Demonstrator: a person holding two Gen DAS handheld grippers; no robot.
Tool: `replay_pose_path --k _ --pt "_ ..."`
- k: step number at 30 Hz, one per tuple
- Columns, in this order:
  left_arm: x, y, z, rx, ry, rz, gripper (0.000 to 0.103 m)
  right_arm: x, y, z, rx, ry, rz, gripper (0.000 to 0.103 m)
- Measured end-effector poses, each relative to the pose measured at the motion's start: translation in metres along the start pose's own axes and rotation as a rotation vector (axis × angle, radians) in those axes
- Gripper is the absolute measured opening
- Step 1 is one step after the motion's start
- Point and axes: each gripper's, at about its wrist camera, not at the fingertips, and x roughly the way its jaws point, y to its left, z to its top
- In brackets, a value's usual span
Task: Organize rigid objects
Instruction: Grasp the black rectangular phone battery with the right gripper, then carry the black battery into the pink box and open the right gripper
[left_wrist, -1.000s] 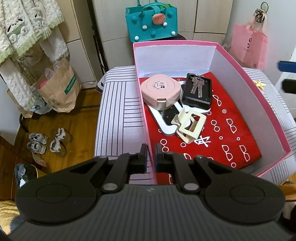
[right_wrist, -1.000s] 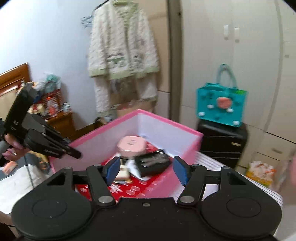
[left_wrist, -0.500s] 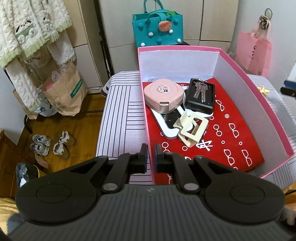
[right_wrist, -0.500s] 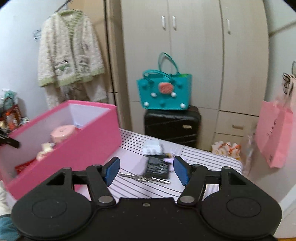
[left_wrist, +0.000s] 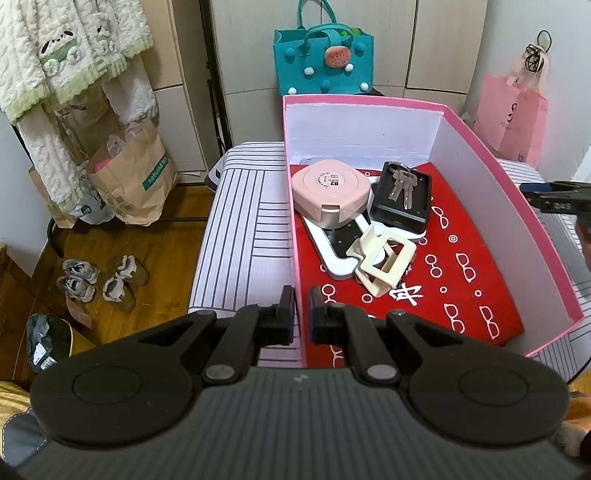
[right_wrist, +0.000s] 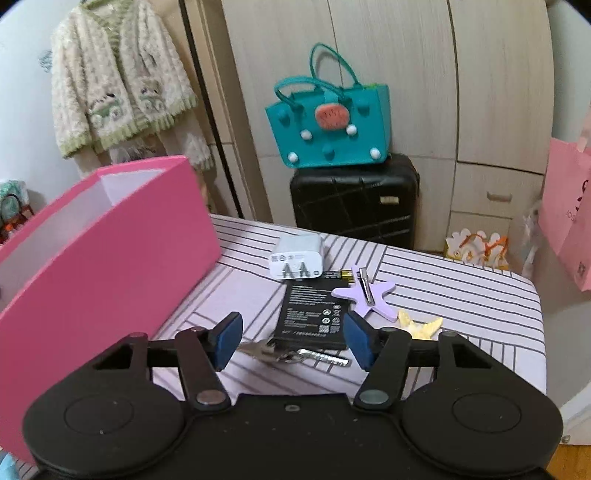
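We hold our left gripper (left_wrist: 301, 310) with its fingers pinched on the near left wall of the pink box (left_wrist: 546, 254), one finger outside, one inside. In the box, on a red printed cloth (left_wrist: 461, 280), the pink rounded case (left_wrist: 330, 192) sits toward the far left corner, overlapping a white-edged flat device (left_wrist: 340, 247). Beside it lies a black case (left_wrist: 402, 210) with a bunch of keys (left_wrist: 400, 184) on top, and a cream hair claw (left_wrist: 384, 260) rests near the middle, leaning on the flat device.

Over on the right, our right gripper (right_wrist: 291, 338) hangs above the striped surface (right_wrist: 461, 295), fingers spread wide and closing a little, pressing on nothing. Between the blue pads we see metal keys (right_wrist: 295, 354) and the near end of a black battery pack (right_wrist: 314, 314), both lying on the stripes. Farther back sits a white charger (right_wrist: 295, 258), and a lilac star clip (right_wrist: 364, 291) overlaps the pack's far right corner. A yellow star (right_wrist: 421, 325) lies just to the right. The box stands along the surface's left edge.
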Motion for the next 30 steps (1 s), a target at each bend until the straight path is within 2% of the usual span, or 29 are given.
replay_pose_path --k 4,8,9,10,11,15,21,25,30 --pt "0.001 0.001 0.0 0.001 0.003 -0.007 0.006 0.016 0.002 0.003 0.027 0.043 -0.026 0.066" --pt "0.001 0.0 0.0 0.018 0.013 -0.009 0.006 0.032 0.01 0.003 0.039 0.055 -0.109 0.067" --pt "0.002 0.0 0.0 0.018 0.014 -0.011 0.006 0.034 0.011 0.004 0.036 0.053 -0.126 0.065" --pt "0.002 0.0 0.0 0.019 0.014 -0.012 0.006 0.036 0.015 0.004 0.03 0.053 -0.157 0.054" --pt "0.001 0.001 0.0 0.018 0.012 -0.014 0.006 0.035 0.017 0.004 0.027 0.051 -0.19 0.055" --pt "0.001 0.004 -0.001 0.015 0.008 -0.029 0.006 0.027 0.019 0.003 0.054 0.085 -0.157 0.055" --pt "0.001 0.001 -0.002 0.047 0.013 -0.024 0.006 0.019 0.033 0.004 0.022 0.157 -0.132 0.055" --pt "0.001 0.001 -0.003 0.044 0.007 -0.028 0.006 0.029 0.035 0.007 0.017 0.146 -0.14 0.057" --pt "0.001 0.002 -0.004 0.044 0.004 -0.03 0.006 0.031 0.044 0.007 -0.052 0.128 -0.175 0.054"
